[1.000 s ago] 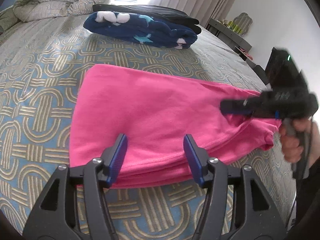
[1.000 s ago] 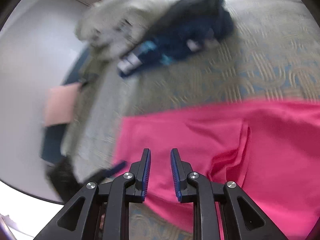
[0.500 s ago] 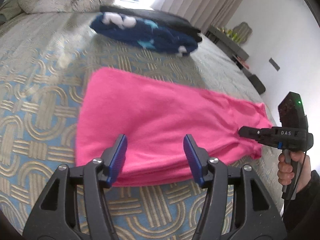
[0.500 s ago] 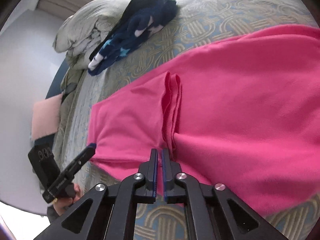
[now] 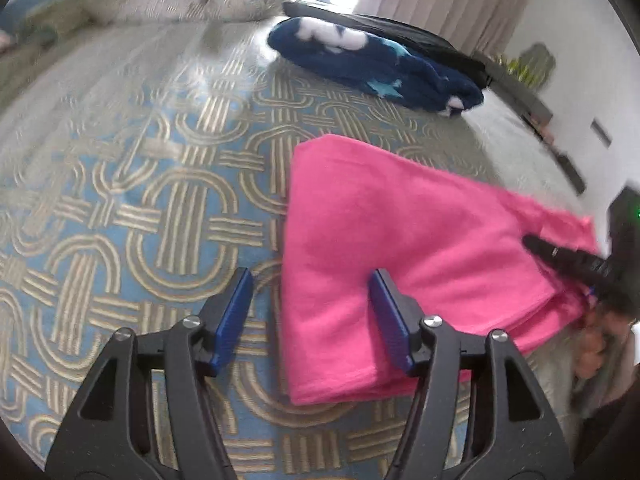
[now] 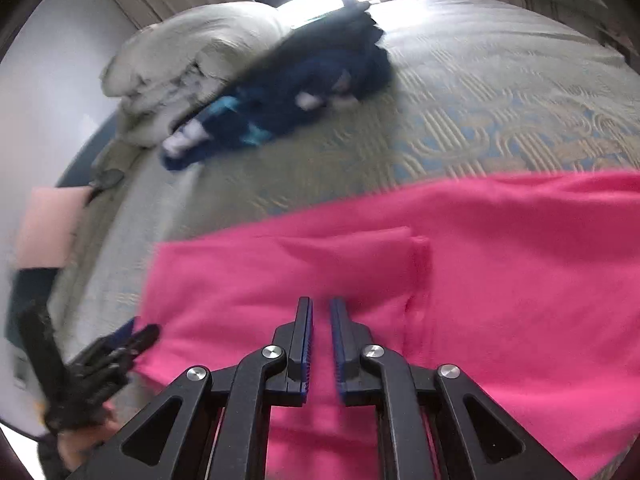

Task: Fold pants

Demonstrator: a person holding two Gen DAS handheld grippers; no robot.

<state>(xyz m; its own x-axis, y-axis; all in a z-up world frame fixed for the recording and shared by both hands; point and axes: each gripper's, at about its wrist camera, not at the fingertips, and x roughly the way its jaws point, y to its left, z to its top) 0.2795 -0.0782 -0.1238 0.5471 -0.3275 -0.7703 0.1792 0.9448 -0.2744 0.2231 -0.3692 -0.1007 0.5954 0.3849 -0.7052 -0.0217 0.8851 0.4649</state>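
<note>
Nearest you, your left hand-held gripper [image 5: 310, 314] stands wide, straddling the pink pants' [image 5: 400, 240] near-left edge without pinching; your right hand-held gripper [image 6: 321, 344] hovers over them with its jaws narrowed to a slit, holding nothing. Beyond, on the bed [image 5: 140, 200], the navy blanket [image 5: 372, 64] lies apart. Closing now could catch only the top layer and skew the fold.

1. The left gripper [image 5: 310, 318] has slid sideways: a second ago both its fingers framed the pink pants [image 5: 400, 248], now the pants' folded edge lies between them, with bedspread [image 5: 120, 200] ahead of its left finger.
2. Its jaws have just been opening slightly, clasping nothing.
3. The right gripper [image 6: 321, 320] narrowed to a slim gap over the pants.
</note>
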